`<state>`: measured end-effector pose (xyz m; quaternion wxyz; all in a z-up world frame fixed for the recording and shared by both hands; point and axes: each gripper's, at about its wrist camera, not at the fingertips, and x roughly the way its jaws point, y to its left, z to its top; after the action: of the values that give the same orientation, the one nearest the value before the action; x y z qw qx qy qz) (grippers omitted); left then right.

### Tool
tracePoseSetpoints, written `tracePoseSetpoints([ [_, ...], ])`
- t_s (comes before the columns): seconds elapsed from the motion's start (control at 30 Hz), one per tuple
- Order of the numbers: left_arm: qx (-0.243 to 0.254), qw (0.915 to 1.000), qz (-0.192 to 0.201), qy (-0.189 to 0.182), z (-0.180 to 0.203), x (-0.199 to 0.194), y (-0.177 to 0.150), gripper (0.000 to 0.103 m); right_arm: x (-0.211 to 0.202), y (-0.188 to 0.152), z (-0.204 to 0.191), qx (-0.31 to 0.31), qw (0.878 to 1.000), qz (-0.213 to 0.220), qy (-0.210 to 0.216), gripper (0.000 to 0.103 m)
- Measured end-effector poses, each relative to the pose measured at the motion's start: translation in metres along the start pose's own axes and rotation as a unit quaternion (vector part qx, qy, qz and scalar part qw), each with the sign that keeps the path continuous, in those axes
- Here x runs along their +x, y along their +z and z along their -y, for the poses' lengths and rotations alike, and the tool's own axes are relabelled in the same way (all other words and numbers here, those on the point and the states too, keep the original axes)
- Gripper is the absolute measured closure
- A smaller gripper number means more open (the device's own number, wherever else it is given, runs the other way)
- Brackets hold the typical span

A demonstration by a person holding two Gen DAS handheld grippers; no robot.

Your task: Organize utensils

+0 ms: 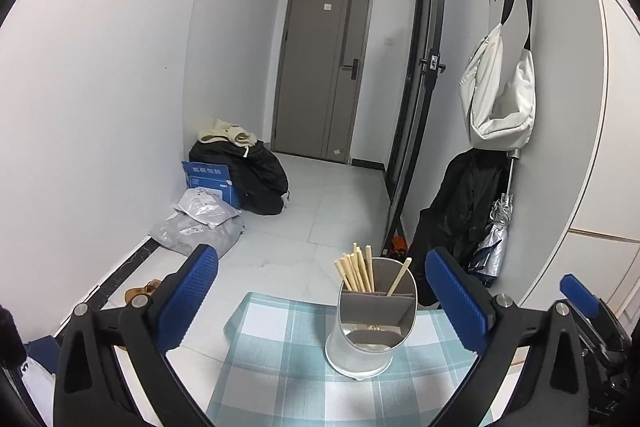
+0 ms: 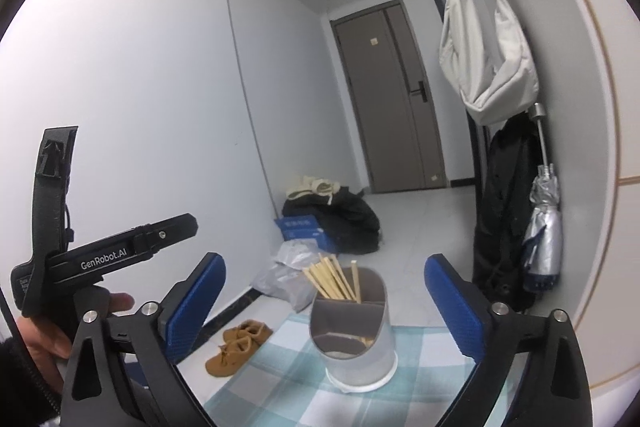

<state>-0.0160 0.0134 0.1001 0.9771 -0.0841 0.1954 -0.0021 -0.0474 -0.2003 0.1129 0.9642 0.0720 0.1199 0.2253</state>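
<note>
- Now, your left tool [image 1: 320, 303] and right tool [image 2: 325, 303] both gape wide, holding nothing.
- Ahead, the holder [image 1: 370, 327] stands upright on the bench [image 1: 280, 347], chopsticks [image 1: 356, 273] inside.
- Approach slowly; judge you shouldn't knock it.

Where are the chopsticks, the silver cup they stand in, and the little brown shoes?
chopsticks [image 2: 328, 281]: right wrist view, middle of the bundle above the rim.
silver cup [image 2: 376, 355]: right wrist view, on its front wall.
brown shoes [image 2: 236, 347]: right wrist view, on the nearer shoe on the floor.
</note>
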Motion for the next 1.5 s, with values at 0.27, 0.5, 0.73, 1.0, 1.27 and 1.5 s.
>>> tracePoseSetpoints([
  [0.27, 0.000, 0.9998, 0.016, 0.012, -0.001, -0.012, -0.017, 0.001, -0.021, -0.017, -0.006, -0.023, 0.999, 0.012, -0.028, 0.000],
  [0.5, 0.004, 0.9995, 0.027, 0.017, -0.002, -0.008, -0.031, 0.001, -0.020, -0.031, -0.004, -0.028, 0.999, 0.005, -0.042, 0.000],
  [0.73, 0.015, 0.9989, 0.030, 0.033, 0.000, 0.002, -0.043, 0.001, -0.013, -0.047, -0.001, -0.034, 0.998, 0.001, -0.062, 0.000],
  [1.0, 0.033, 0.9988, 0.016, 0.032, 0.005, 0.021, -0.058, 0.001, -0.001, -0.066, 0.009, -0.022, 0.996, -0.028, -0.084, 0.000],
  [1.27, 0.012, 0.9995, -0.020, 0.024, -0.002, 0.044, -0.073, 0.001, 0.015, -0.078, 0.014, -0.010, 0.994, -0.051, -0.094, 0.000],
  [1.5, 0.019, 0.9993, -0.024, 0.020, 0.001, 0.046, -0.073, 0.001, 0.021, -0.078, 0.015, -0.006, 0.994, -0.054, -0.099, 0.000],
])
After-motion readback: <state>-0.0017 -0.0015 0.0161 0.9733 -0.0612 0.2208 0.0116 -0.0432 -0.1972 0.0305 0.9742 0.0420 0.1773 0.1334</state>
